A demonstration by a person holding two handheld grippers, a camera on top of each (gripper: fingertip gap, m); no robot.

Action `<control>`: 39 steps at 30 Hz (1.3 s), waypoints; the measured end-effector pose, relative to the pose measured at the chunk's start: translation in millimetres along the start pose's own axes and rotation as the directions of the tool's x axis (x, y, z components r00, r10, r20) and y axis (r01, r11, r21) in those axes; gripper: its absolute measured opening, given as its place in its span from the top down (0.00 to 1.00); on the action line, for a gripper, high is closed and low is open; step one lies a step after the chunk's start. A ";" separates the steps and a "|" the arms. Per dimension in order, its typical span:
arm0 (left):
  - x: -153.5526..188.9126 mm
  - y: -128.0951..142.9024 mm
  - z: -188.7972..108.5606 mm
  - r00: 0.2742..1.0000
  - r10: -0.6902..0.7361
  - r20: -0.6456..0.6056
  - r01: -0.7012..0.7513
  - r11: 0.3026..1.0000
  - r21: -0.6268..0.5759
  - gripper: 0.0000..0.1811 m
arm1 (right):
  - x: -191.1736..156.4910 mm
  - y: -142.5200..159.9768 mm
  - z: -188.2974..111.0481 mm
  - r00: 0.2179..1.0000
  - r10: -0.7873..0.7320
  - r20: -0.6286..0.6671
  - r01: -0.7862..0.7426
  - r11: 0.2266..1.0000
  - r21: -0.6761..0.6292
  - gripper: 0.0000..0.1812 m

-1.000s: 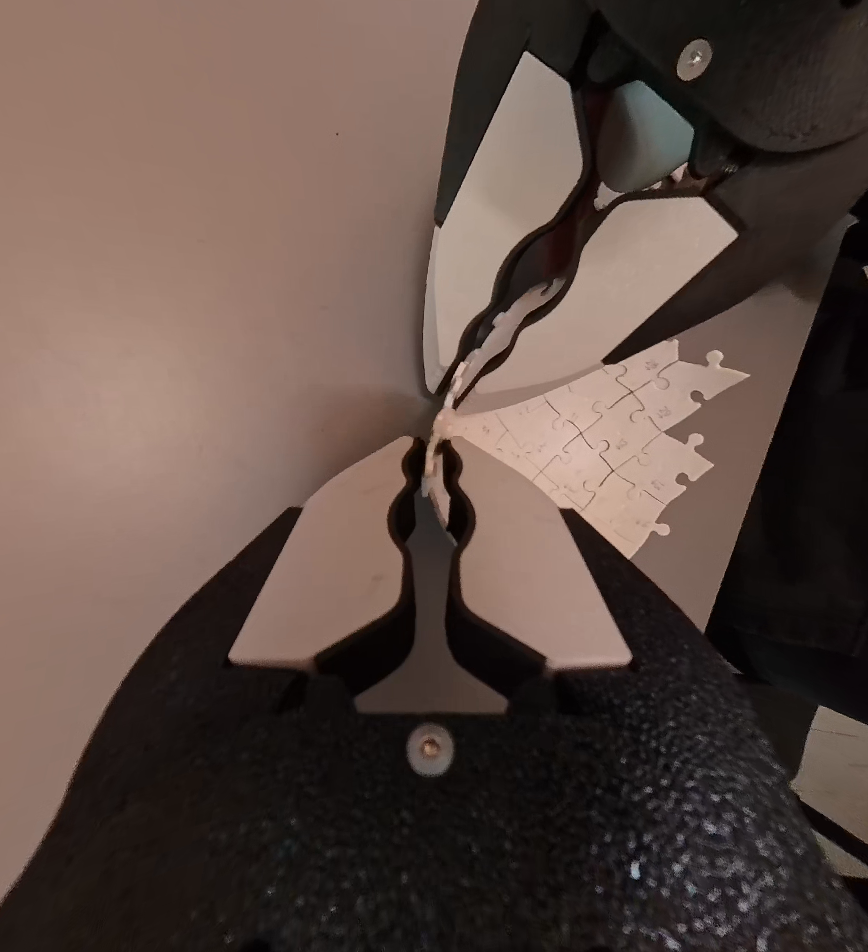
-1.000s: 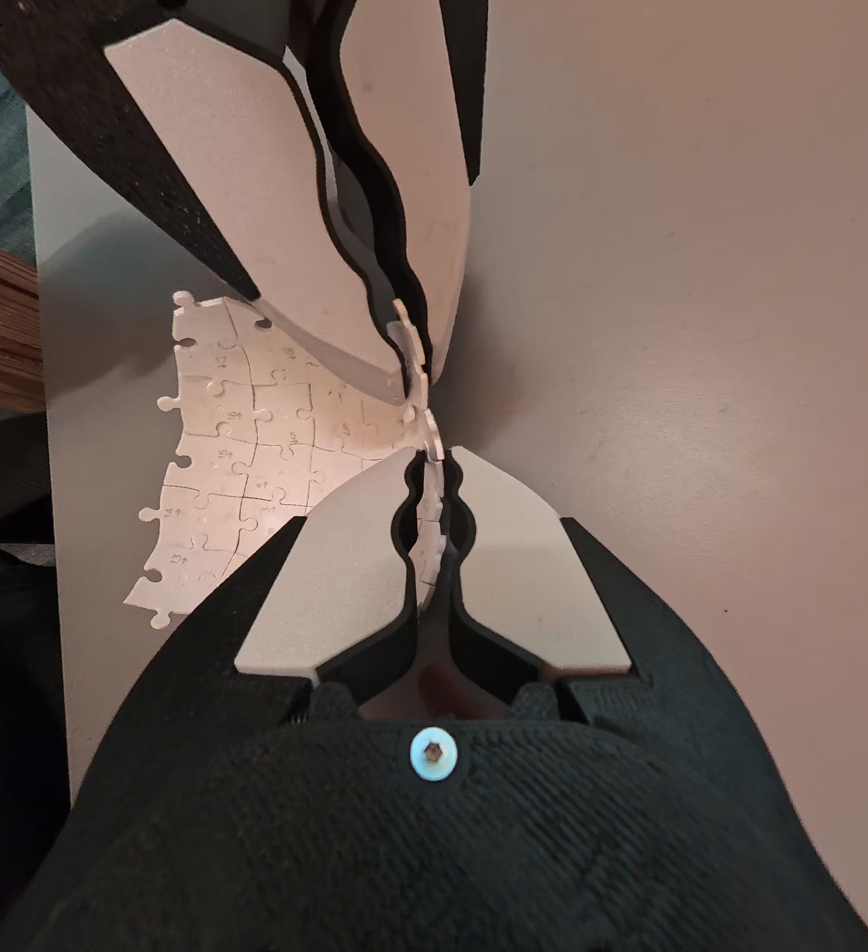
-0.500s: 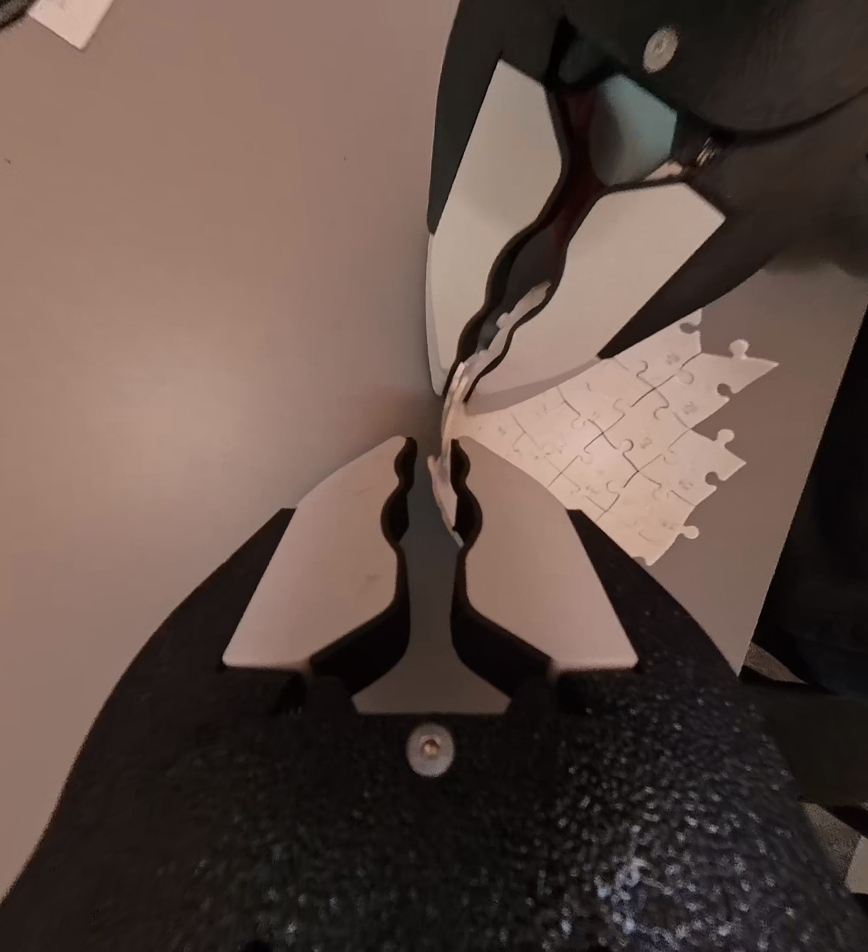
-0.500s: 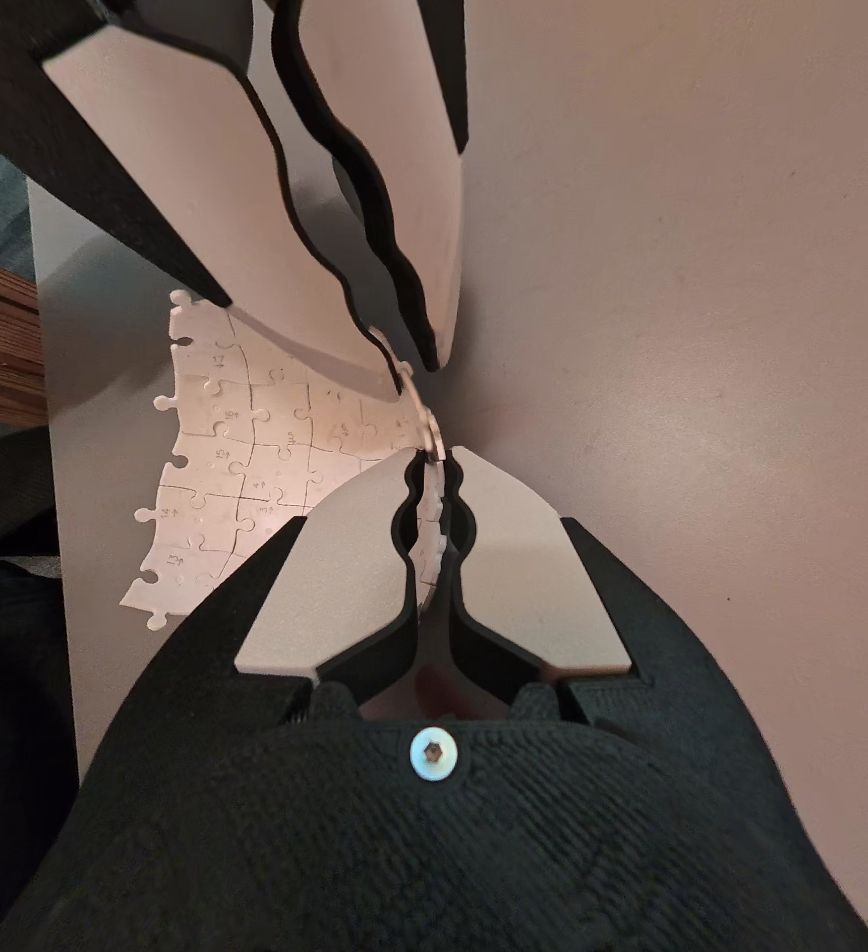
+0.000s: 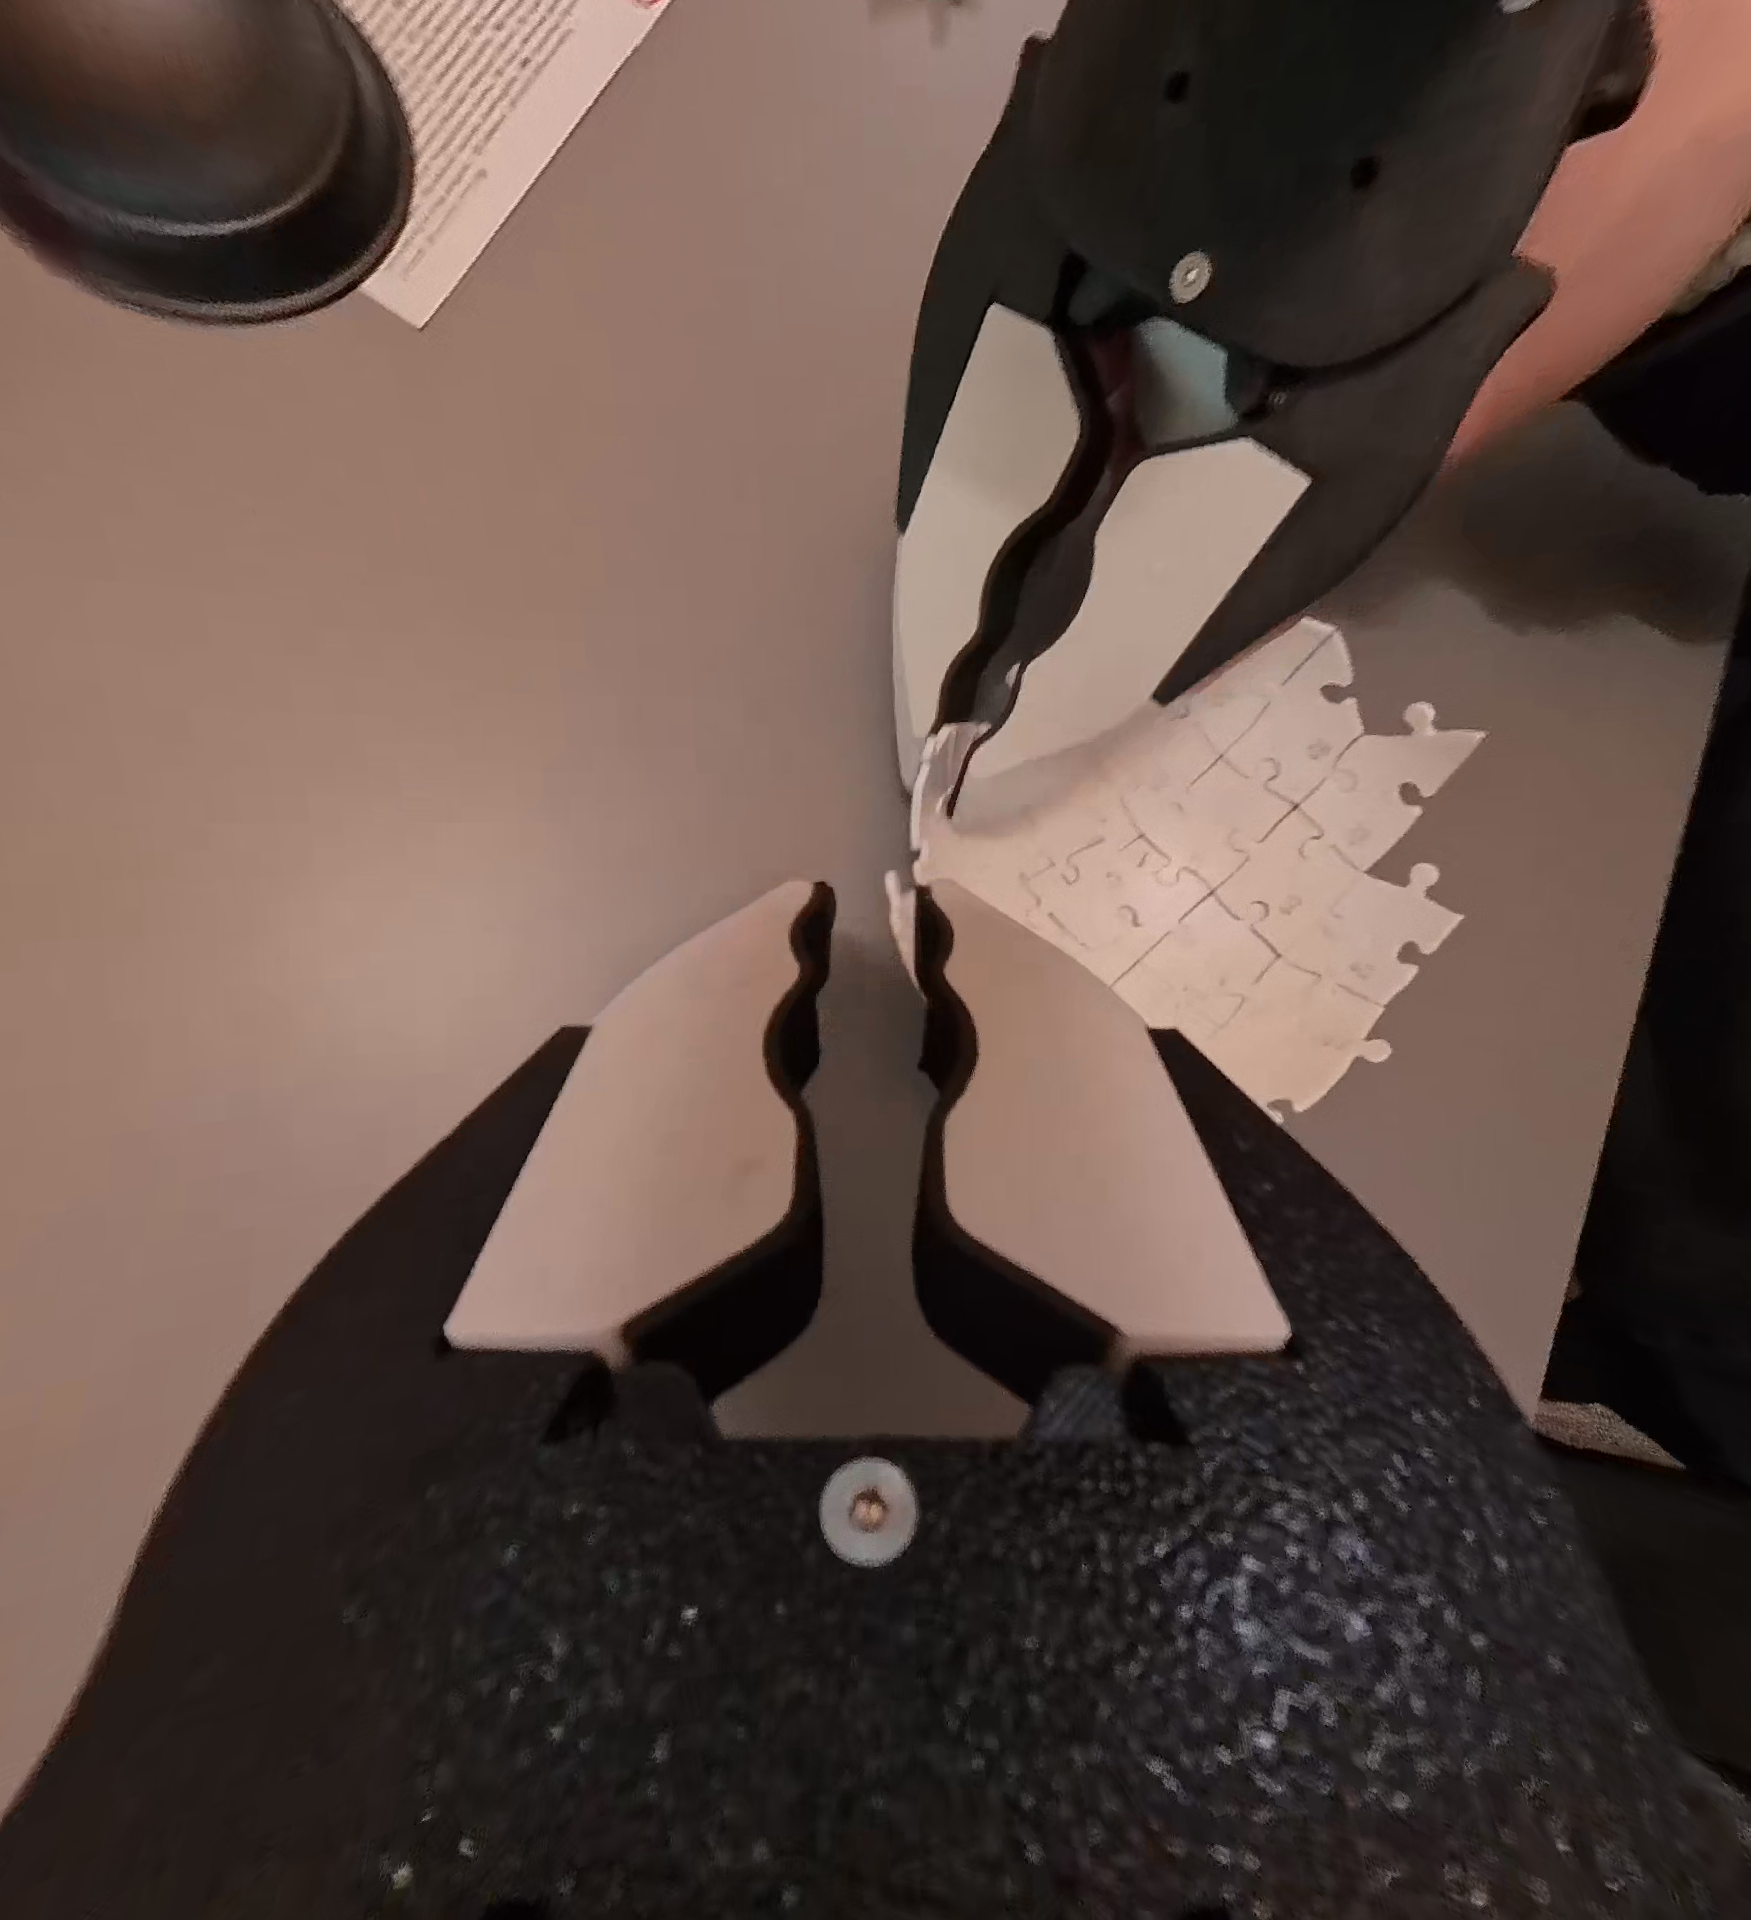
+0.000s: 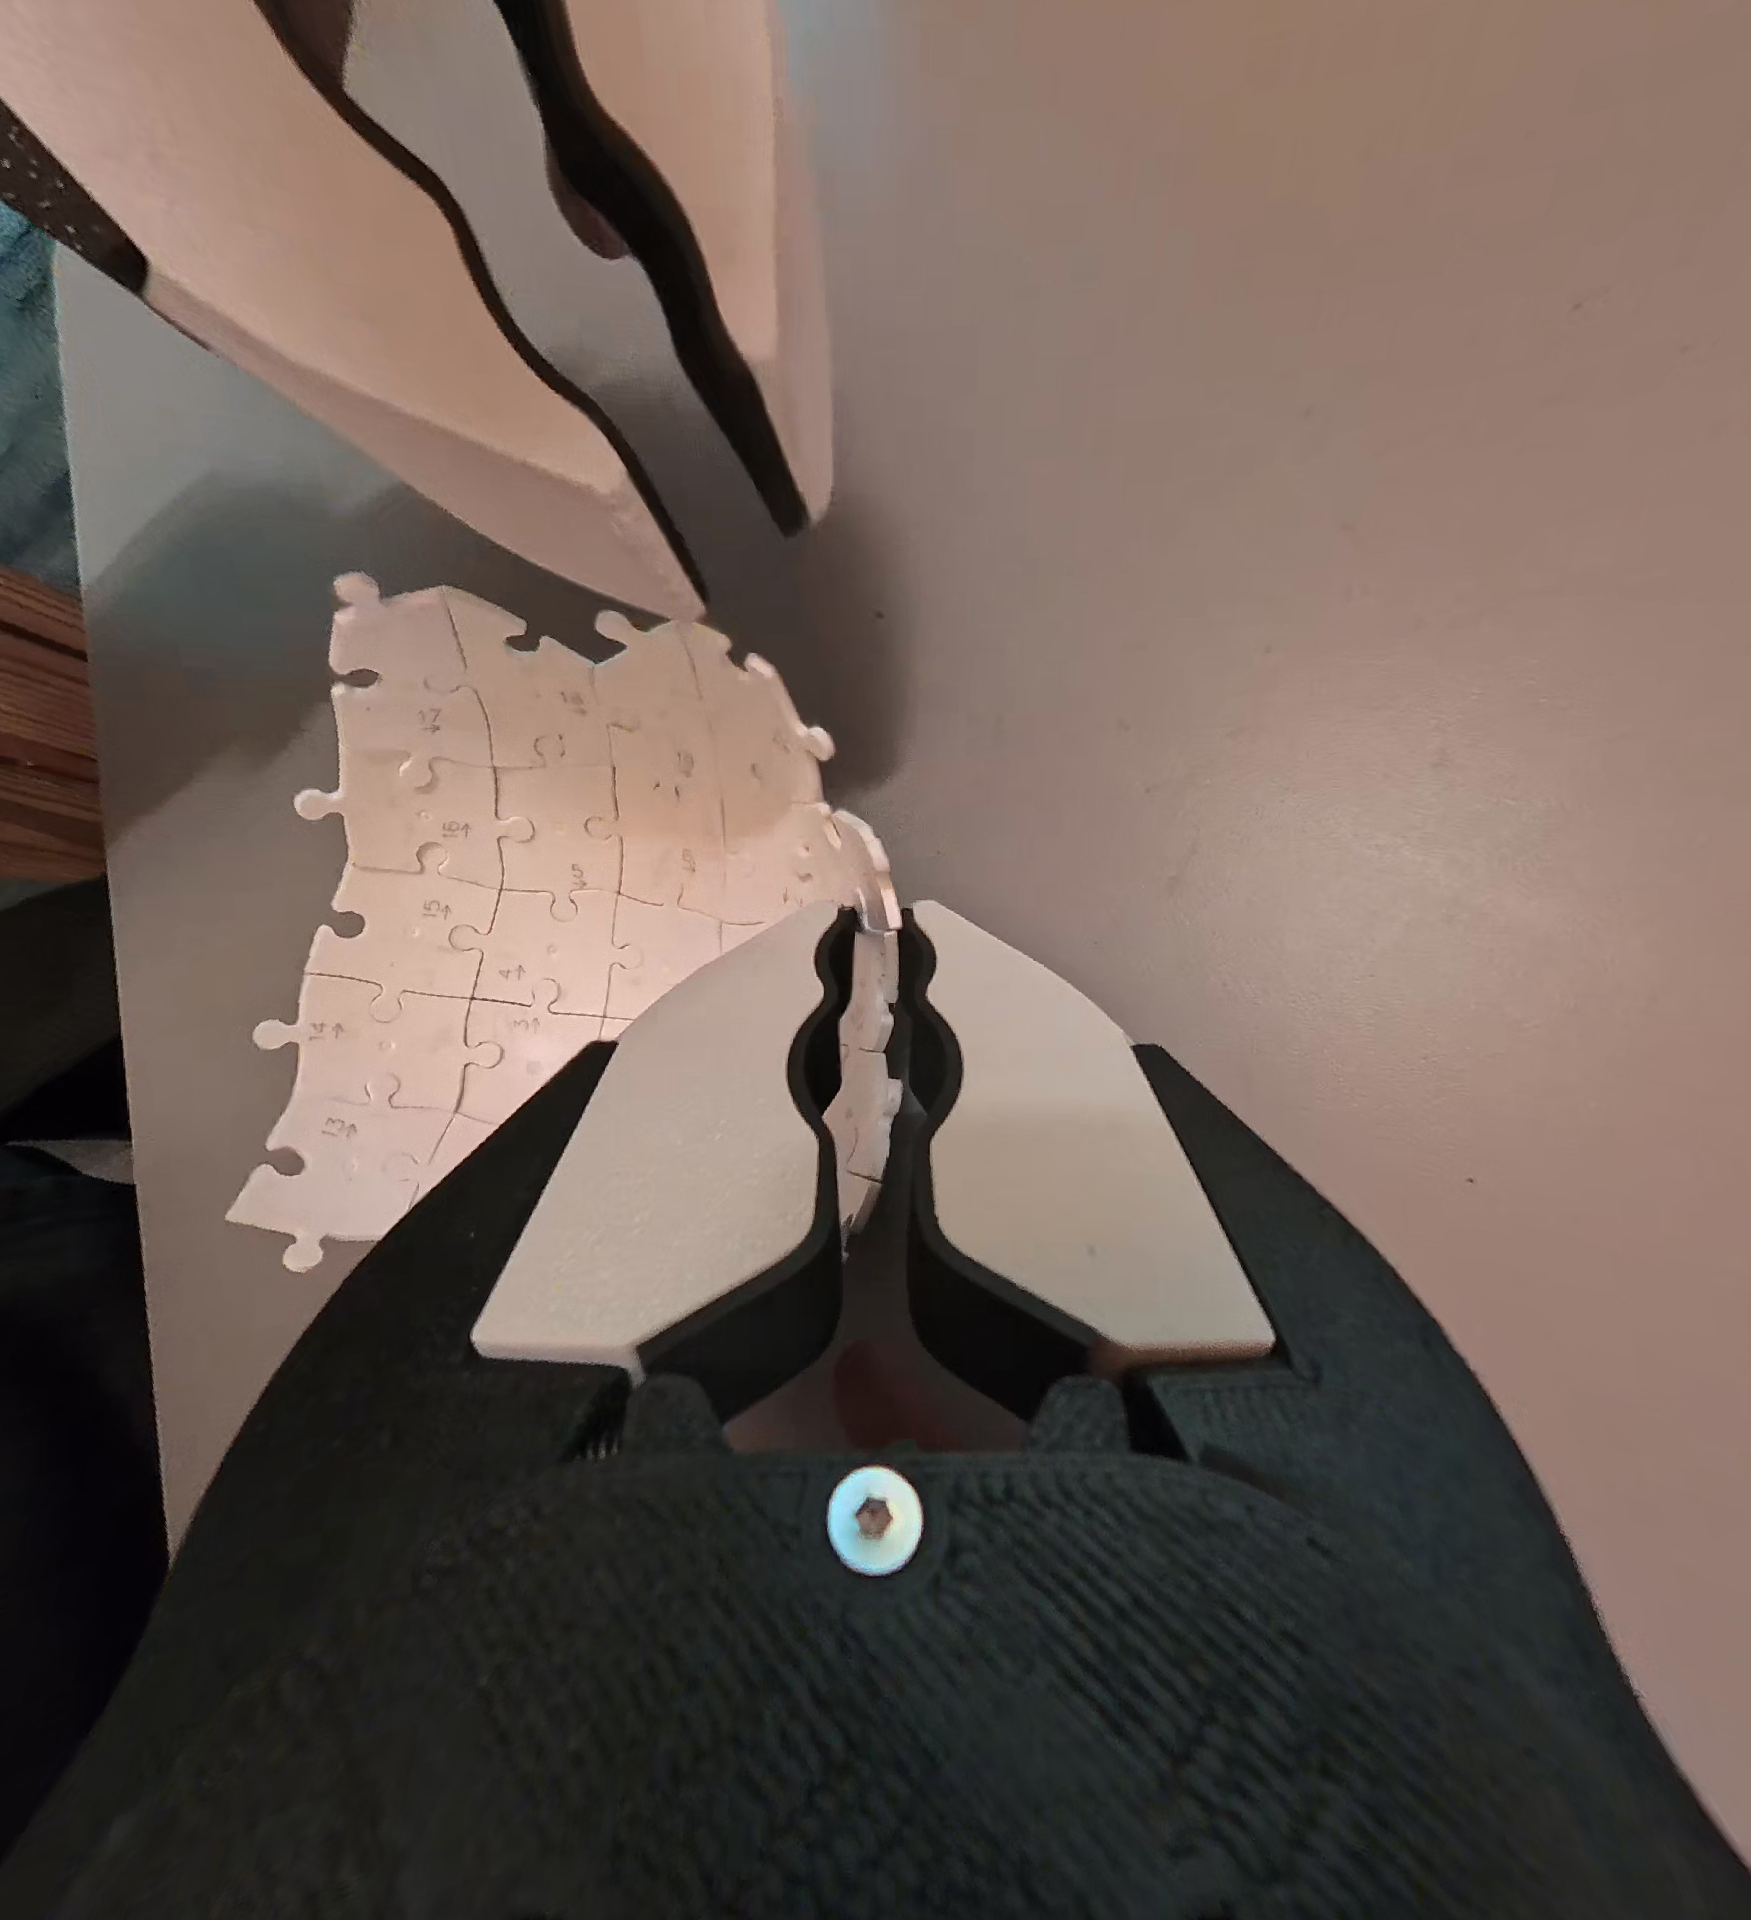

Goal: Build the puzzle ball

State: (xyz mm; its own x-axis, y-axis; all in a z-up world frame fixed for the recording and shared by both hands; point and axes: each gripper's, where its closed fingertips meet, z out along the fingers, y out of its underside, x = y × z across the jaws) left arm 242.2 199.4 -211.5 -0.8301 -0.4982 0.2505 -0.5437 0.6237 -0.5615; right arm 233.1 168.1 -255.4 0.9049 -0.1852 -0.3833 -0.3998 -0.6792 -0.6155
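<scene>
Left hand-held gripper (image 5: 873,902) has let go: fingers now parted, narrow gap, empty, drawn back just beside puzzle shell (image 5: 1235,883) edge it pinched a second ago. Right hand-held gripper (image 6: 876,920) clamped on shell rim, carrying curved white panel alone above worktop (image 6: 1370,623). Black bowl (image 5: 164,156) now in sight, well apart from shell. Likely piece seated; left free to fetch next one.

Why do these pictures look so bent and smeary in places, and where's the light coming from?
Left wrist view: wide-angle bulge at the edges; the black bowl and printed card are blurred; the right gripper shadows the curved puzzle panel. Right wrist view: warm glow on the panel; the left gripper above is smeared.
</scene>
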 end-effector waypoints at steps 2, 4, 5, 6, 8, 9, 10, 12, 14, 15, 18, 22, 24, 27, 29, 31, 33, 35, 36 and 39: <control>-5.4 7.2 -3.0 0.998 -0.043 0.042 0.043 0.999 0.011 0.90 | 3.7 1.9 0.7 1.000 0.018 -0.009 -0.018 1.000 -0.007 0.95; -8.7 11.5 -7.2 0.993 -0.096 0.070 0.092 0.994 0.060 0.89 | 8.7 4.3 0.4 0.999 0.012 -0.034 -0.013 1.000 -0.020 0.92; -8.3 11.8 -9.6 0.990 -0.123 0.070 0.116 0.988 0.099 0.89 | 10.2 4.8 0.1 0.999 0.008 -0.041 -0.009 1.000 -0.021 0.92; -6.7 12.2 -11.6 0.987 -0.151 0.058 0.142 0.980 0.136 0.89 | 10.2 4.9 0.0 0.999 0.011 -0.039 -0.012 1.000 -0.022 0.92; -1.8 16.0 -14.4 0.977 -0.213 0.015 0.207 0.962 0.181 0.89 | 8.7 3.7 -0.3 1.000 0.017 -0.025 -0.017 1.000 -0.018 0.94; 0.5 18.1 -15.4 0.969 -0.245 -0.006 0.242 0.950 0.199 0.88 | 7.7 2.8 -0.9 1.000 0.017 -0.019 -0.018 1.000 -0.016 0.94; 2.9 18.4 -17.2 0.961 -0.276 -0.027 0.275 0.934 0.230 0.87 | 6.4 1.8 -1.7 1.000 0.018 -0.011 -0.018 1.000 -0.013 0.95; 9.8 14.9 -24.2 0.944 -0.321 -0.074 0.327 0.886 0.329 0.86 | 4.9 0.6 -3.1 1.000 0.022 -0.007 -0.022 1.000 -0.006 0.95; 16.1 11.2 -33.1 0.928 -0.357 -0.109 0.368 0.821 0.438 0.80 | 5.3 1.2 -3.6 0.999 0.031 -0.018 -0.031 1.000 0.002 0.95; 17.9 11.4 -35.4 0.921 -0.374 -0.110 0.379 0.795 0.474 0.79 | 5.6 1.6 -3.8 0.999 0.039 -0.024 -0.039 0.999 0.007 0.95; 27.5 10.4 -36.7 0.926 -0.375 -0.053 0.345 0.777 0.526 0.77 | 6.4 2.4 -4.4 0.998 0.060 -0.036 -0.059 0.998 0.012 0.95; 33.6 0.7 -31.1 0.943 -0.333 0.013 0.272 0.789 0.551 0.75 | 8.6 1.6 -3.7 0.996 0.061 -0.067 -0.060 0.998 0.014 0.95; 26.2 -3.8 -30.0 0.950 -0.312 -0.017 0.268 0.786 0.557 0.74 | 6.8 0.1 -4.1 0.996 0.044 -0.073 -0.043 0.999 0.015 0.95; 10.8 -14.5 -39.7 0.910 -0.343 -0.232 0.413 0.702 0.581 0.77 | 2.8 -1.8 -6.0 0.997 0.006 -0.073 -0.005 1.000 0.012 0.96; -4.5 -14.9 -38.2 0.866 -0.379 -0.325 0.499 0.670 0.550 0.82 | 2.1 -1.8 -6.7 0.997 -0.011 -0.082 0.012 1.000 0.006 0.96; -32.0 0.4 -21.1 0.819 -0.508 -0.268 0.571 0.675 0.467 0.85 | -0.1 -3.2 -7.1 0.997 -0.024 -0.079 0.025 1.000 0.009 0.96; -42.3 16.9 -3.1 0.821 -0.537 -0.191 0.568 0.739 0.361 0.95 | -1.2 -3.8 -7.5 0.996 -0.039 -0.082 0.039 0.999 0.005 0.96; -40.4 32.0 13.9 0.865 -0.487 -0.118 0.501 0.835 0.228 1.00 | -1.5 -4.1 -6.7 0.995 -0.046 -0.084 0.046 0.999 0.002 0.96; -36.1 37.7 21.0 0.889 -0.447 -0.102 0.458 0.873 0.165 1.00 | -1.4 -4.1 -6.4 0.995 -0.047 -0.084 0.047 0.999 0.001 0.96; -18.6 37.7 34.6 0.929 -0.337 -0.153 0.352 0.932 0.088 1.00 | 0.3 -3.9 -4.8 0.995 -0.043 -0.087 0.042 0.999 -0.002 0.96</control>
State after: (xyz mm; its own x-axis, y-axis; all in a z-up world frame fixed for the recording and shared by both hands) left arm 241.3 211.3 -264.6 -0.6069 -0.5807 0.5427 -0.7883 0.3528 -0.5041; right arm 235.7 167.3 -249.7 0.9303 -0.2172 -0.2954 -0.3606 -0.6879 -0.6299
